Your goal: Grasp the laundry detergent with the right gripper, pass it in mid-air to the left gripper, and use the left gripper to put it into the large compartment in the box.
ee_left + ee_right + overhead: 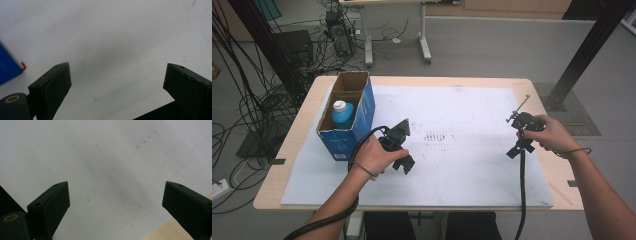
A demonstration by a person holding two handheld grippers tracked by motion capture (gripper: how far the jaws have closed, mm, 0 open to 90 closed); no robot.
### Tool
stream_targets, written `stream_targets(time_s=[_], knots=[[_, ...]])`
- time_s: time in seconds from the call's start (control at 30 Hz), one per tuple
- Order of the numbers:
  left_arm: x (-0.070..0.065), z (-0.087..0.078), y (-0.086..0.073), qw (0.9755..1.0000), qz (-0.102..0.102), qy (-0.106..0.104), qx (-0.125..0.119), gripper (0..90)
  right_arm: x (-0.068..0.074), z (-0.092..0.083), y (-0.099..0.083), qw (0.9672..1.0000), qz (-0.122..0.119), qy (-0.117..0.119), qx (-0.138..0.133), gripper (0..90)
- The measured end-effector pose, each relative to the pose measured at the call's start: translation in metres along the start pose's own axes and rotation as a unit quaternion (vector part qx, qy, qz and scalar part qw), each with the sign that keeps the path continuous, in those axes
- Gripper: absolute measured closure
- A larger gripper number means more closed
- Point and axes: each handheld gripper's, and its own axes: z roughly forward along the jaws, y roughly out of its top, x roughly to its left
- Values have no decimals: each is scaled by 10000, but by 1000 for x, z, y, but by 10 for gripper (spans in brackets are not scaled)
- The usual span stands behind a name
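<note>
- While both hands hold low over the white sheet [472, 100], neither gripper has anything between its jaws.
- Left gripper [404, 165] sits near the front left part of the sheet, just to the right of the blue cardboard box [362, 112]; seen from its own camera, the left gripper [116, 87] has its jaws spread wide with only bare white sheet between them, and a blue corner of the box shows at the left edge.
- Right gripper [514, 150] hangs over the right side of the sheet, close to its edge; from its own camera the right gripper [116, 205] also stands wide open on nothing, with white sheet under it and a strip of the wooden table [165, 232] at the lower right.
- Standing upright in the near compartment of the open box is a blue bottle [343, 116] with a white cap, near the left gripper but apart from it.
- Well apart from each other, the two grippers have a faint smudge [435, 136] on the sheet between them.
</note>
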Motion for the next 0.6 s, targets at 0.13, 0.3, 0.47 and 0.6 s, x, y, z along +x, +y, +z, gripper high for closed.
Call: stream_targets(time_s=[0.13, 0.3, 0.47, 0.6], knots=[[0, -1, 0, 10000, 1, 22, -9, 81, 0, 0, 0, 10000, 10, 1, -2, 75], [2, -2, 1, 10000, -5, 13, -1, 81, -1, 1, 0, 10000, -7, 33, -18, 75], [1, -3, 2, 10000, -16, -17, -1, 81, -1, 2, 0, 10000, -13, 43, -14, 75], [0, -3, 2, 10000, -15, -16, 0, 80, -1, 2, 0, 10000, 3, 45, -7, 76]])
